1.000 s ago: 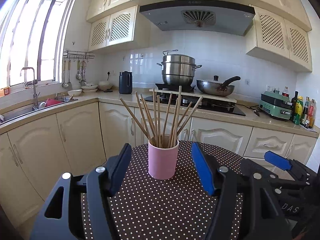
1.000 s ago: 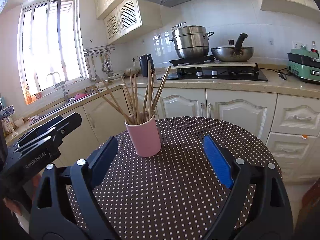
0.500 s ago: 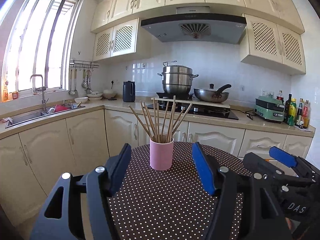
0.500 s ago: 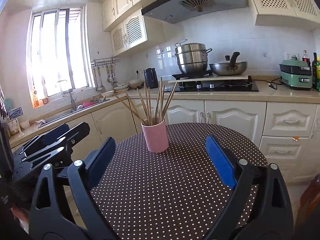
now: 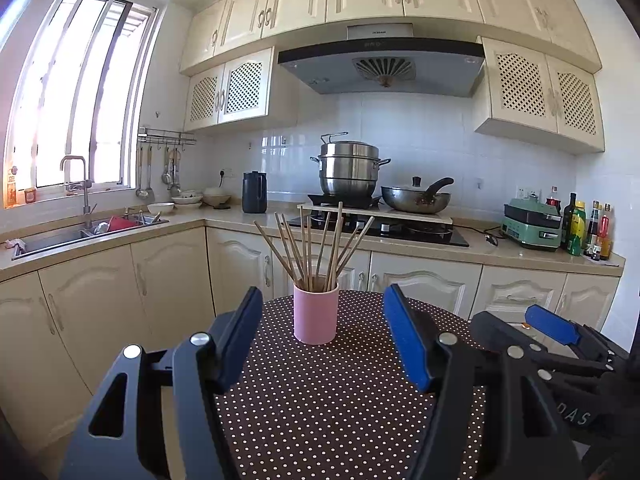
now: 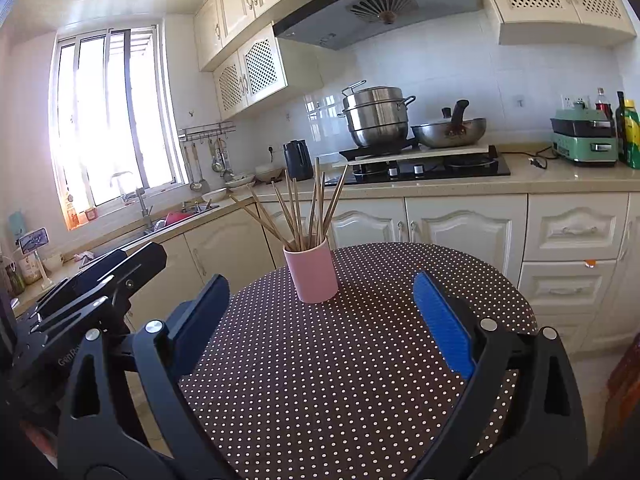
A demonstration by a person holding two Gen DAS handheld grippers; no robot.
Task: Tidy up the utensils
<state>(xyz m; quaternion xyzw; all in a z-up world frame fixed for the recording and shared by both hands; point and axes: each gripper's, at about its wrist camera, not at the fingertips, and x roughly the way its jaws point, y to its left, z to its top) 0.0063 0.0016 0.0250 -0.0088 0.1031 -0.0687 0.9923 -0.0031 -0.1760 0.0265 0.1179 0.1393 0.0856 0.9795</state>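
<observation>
A pink cup (image 5: 316, 313) (image 6: 312, 274) stands upright on the far part of a round table (image 5: 320, 408) (image 6: 340, 360) with a dark polka-dot cloth. Several wooden chopsticks (image 5: 316, 246) (image 6: 298, 210) fan out of the cup. My left gripper (image 5: 322, 320) is open, its blue pads well short of the cup and nothing between them. My right gripper (image 6: 320, 312) is open too and holds nothing. Each gripper shows at the edge of the other's view, side by side over the near table edge.
Cream cabinets and a counter run behind the table. On the counter are a sink (image 5: 80, 232), a black kettle (image 5: 254, 198), a stove with a steel pot (image 5: 348, 168) and a wok (image 5: 416, 198), a green appliance (image 5: 530, 228) and bottles (image 5: 588, 228).
Both grippers have drawn back from the cup, which now looks smaller and farther off. More of the kitchen above shows. The jaws stand as wide as before.
</observation>
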